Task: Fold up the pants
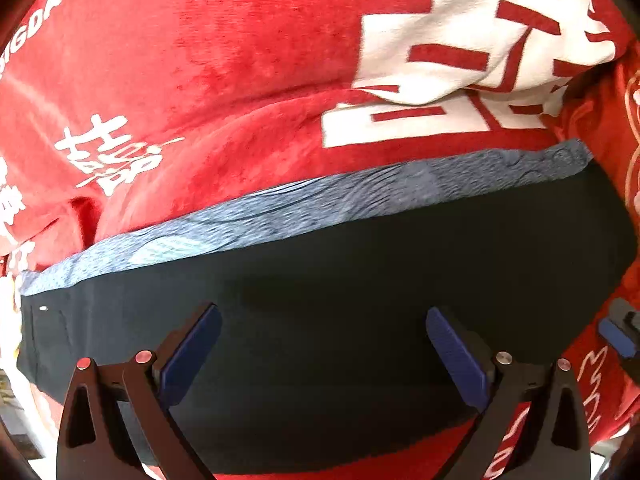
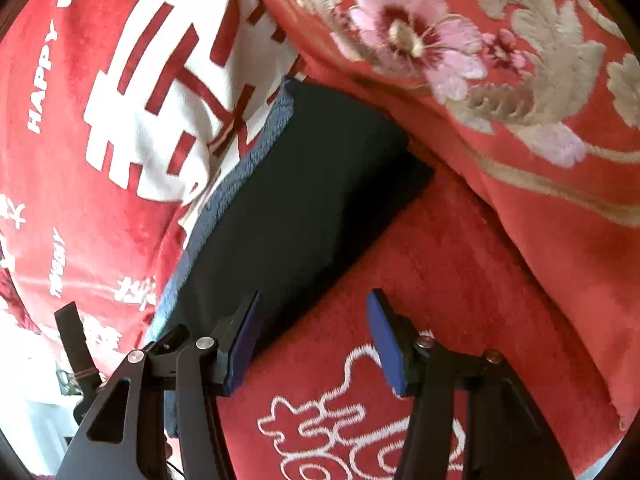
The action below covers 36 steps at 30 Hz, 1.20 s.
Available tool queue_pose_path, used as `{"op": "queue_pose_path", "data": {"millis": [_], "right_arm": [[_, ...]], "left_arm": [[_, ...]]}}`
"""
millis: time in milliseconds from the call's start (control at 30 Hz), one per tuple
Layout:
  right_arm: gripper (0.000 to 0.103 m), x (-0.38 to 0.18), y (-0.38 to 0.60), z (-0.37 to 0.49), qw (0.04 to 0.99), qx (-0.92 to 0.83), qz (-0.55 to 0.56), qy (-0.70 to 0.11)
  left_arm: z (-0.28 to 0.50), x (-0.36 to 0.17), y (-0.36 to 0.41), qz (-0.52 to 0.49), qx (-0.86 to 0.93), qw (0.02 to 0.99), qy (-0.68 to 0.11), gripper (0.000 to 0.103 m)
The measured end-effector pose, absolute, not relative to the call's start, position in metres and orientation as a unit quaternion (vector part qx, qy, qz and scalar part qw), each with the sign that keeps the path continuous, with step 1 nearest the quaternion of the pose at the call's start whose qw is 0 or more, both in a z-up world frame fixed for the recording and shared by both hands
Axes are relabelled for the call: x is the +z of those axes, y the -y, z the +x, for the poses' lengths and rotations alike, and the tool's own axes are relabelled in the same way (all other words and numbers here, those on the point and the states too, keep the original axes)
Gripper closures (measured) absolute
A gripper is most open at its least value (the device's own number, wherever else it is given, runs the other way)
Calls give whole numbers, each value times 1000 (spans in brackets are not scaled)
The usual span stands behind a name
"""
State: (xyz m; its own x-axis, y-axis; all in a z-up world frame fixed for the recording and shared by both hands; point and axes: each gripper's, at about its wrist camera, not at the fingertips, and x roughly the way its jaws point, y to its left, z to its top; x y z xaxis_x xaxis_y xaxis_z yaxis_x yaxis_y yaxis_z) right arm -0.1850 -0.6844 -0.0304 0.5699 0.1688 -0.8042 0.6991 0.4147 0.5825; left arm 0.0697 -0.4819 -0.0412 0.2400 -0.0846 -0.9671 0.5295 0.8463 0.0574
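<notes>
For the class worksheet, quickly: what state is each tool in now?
Left tool: open, empty, over the dark pants.
Right tool: open, holding nothing.

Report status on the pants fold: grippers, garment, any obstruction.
Left gripper open, empty, above the dark pants. Right gripper open, empty, at the pants' edge. Pants folded flat on red blanket. Floral quilt alongside; nothing on the pants.

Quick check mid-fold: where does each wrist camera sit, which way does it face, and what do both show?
Left wrist: on the left gripper, facing steeply down at the dark pants; its open fingers show.
Right wrist: on the right gripper, angled down over the pants' edge and the red blanket; its open fingers show.
Shared: pants, their blue fleece lining, the blanket.
</notes>
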Motion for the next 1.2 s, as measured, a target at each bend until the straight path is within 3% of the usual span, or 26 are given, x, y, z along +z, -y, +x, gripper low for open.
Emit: {"op": "queue_pose_path", "data": {"millis": [167,633,667,700,733,767,833,900,1067,1200], "right_arm": [[45,-33,688,-189,730,-178,523,-402],[44,-38,699,-153,758,-194,528,-330],[46,-38,701,-150,750,-197,533,-337],[56,-38,703,-147,742,-199,540,-345],[66,-39,705,-145,734,-198,546,-352],[86,-41,707,-143,725,-194,555,-360],[88,-39,708,-144,722,-178,567,-353],[89,-33,709,-144,725,-162,574,-343],[89,-4,701,-138,752,-119,561,-324],[89,18,691,-133,772,-98,540,-321]], "left_arm": [[71,-63,491,180,-202,745,-610,0],[58,-61,494,179,-222,755,-590,0],[58,-61,494,179,-225,755,-589,0],[58,-61,494,179,-227,754,-589,0],[59,-60,494,179,-229,753,-590,0],[59,-59,494,178,-229,751,-593,0],[62,-55,492,176,-232,750,-594,10],[60,-44,492,181,-237,754,-586,29],[54,-21,496,178,-255,769,-558,31],[54,-44,510,176,-262,748,-584,31]]}}
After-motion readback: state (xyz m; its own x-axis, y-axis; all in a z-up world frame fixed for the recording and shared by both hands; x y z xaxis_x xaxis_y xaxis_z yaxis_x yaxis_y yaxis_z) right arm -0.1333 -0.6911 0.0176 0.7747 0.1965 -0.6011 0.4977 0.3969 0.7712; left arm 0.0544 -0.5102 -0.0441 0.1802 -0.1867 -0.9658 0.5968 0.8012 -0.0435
